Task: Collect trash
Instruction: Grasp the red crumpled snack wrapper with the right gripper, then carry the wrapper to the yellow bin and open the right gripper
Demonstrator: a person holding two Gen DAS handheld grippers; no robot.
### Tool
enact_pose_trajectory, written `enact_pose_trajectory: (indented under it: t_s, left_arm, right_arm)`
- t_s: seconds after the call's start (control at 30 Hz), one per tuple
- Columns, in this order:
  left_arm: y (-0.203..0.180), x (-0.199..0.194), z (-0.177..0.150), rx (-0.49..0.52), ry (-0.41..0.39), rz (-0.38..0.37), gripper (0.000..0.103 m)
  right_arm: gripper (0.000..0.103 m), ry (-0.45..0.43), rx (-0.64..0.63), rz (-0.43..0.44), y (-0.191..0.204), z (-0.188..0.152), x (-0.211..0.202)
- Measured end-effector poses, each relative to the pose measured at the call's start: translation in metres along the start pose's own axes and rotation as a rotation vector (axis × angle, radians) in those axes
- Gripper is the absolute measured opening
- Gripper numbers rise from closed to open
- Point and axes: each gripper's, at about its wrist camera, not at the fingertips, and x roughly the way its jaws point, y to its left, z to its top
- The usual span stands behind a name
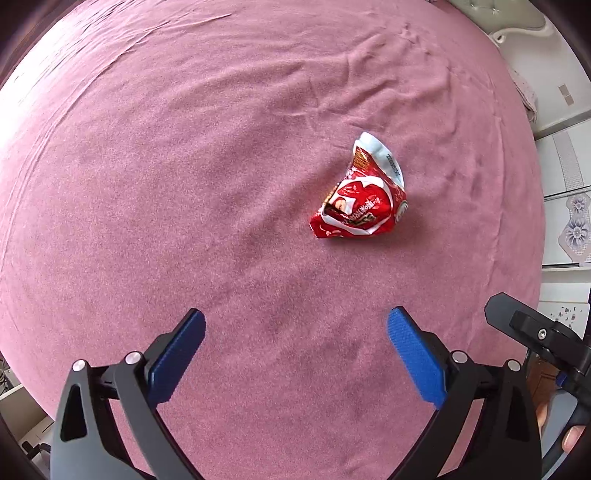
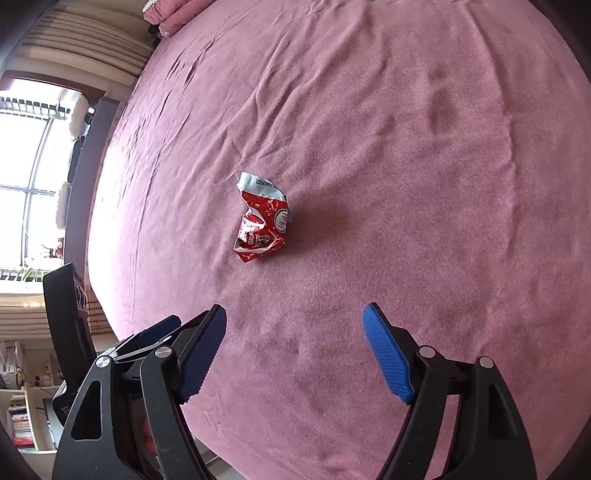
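Scene: A crumpled red-and-white snack wrapper (image 1: pixel 360 194) lies alone on a wide, rumpled pink bedspread (image 1: pixel 184 166), seen from two handheld grippers that hover above the fabric.

Wrapper: It rests on the bedspread, creased and partly folded, with its silver-white sealed edge turned away from the cameras and its red printed body nearer to them. A row of printed digits shows on the sealed edge in the right wrist view (image 2: pixel 261 218). It casts a soft shadow to its right on the cloth.

Left gripper (image 1: pixel 295 325): Its two blue-padded fingers (image 1: pixel 177 354) are spread wide with nothing between them. The wrapper sits ahead of it and to the right of its centre line, well apart from both pads.

Right gripper (image 2: pixel 294 323): Its jaws likewise stand wide apart and hold nothing. The wrapper lies ahead and slightly left of its centre line, clear of the fingertips.

Grippers together: The right tool's black body (image 1: pixel 535 332) shows at the lower right edge of the left wrist view, with fingers of the person's hand (image 1: pixel 565 432) wrapped around its handle. A blue pad of the left tool (image 2: pixel 159 328) shows just beside the right gripper's left finger in the right wrist view.

Surroundings: A bright window (image 2: pixel 26 177) with a railing lies beyond the bed's left edge in the right wrist view, and a folded pink quilt (image 2: pixel 173 14) sits at the far end of the bed. Pale floral-patterned cabinet panels (image 1: pixel 569 221) stand past the bed's right edge in the left wrist view.
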Motion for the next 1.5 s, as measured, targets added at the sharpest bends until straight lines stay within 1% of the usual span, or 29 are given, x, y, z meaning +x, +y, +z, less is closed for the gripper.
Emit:
enact_pose_trajectory:
  t_s: [0.27,0.43,0.6,0.7,0.77,0.8,0.83,0.87,0.93,1.1,1.3,1.5]
  left_arm:
    - [0.02,0.018,0.023,-0.002,0.006,-0.005,0.099]
    - [0.027,0.031,0.03,-0.01,0.012,-0.006,0.099]
    - [0.032,0.042,0.034,-0.02,0.02,-0.013,0.099]
    - [0.03,0.047,0.038,-0.018,0.024,-0.011,0.099]
    - [0.029,0.049,0.039,-0.018,0.028,-0.01,0.099]
    - [0.028,0.05,0.039,-0.017,0.03,-0.012,0.099]
    - [0.025,0.051,0.041,-0.017,0.031,-0.012,0.099]
    - [0.024,0.051,0.042,-0.016,0.032,-0.012,0.099]
    - [0.021,0.051,0.042,-0.015,0.035,-0.013,0.099]
    - [0.008,0.044,0.033,-0.003,0.038,-0.029,0.099]
    - [-0.032,0.032,0.007,0.108,0.053,-0.052,0.099]
    - [-0.085,0.02,-0.031,0.249,0.076,-0.064,0.099]
  right_arm:
    - [0.075,0.046,-0.057,-0.012,0.014,0.037,0.043]
    - [0.075,0.059,-0.091,-0.026,0.018,0.052,0.065]
    - [0.076,0.079,-0.083,-0.048,0.018,0.066,0.088]
    - [0.075,0.083,-0.087,-0.045,0.019,0.07,0.097]
    - [0.062,0.073,-0.116,-0.053,0.024,0.069,0.098]
    - [0.049,0.07,-0.131,-0.049,0.025,0.069,0.098]
    - [0.043,0.075,-0.136,-0.037,0.026,0.068,0.098]
    - [0.042,0.076,-0.134,-0.031,0.026,0.067,0.096]
    - [0.036,0.069,-0.137,-0.029,0.024,0.063,0.09]
    - [0.032,0.044,-0.114,-0.025,0.009,0.049,0.062]
    - [0.032,0.003,-0.087,-0.041,-0.009,0.022,0.019]
    - [0.032,-0.04,-0.024,-0.05,-0.042,-0.021,-0.027]
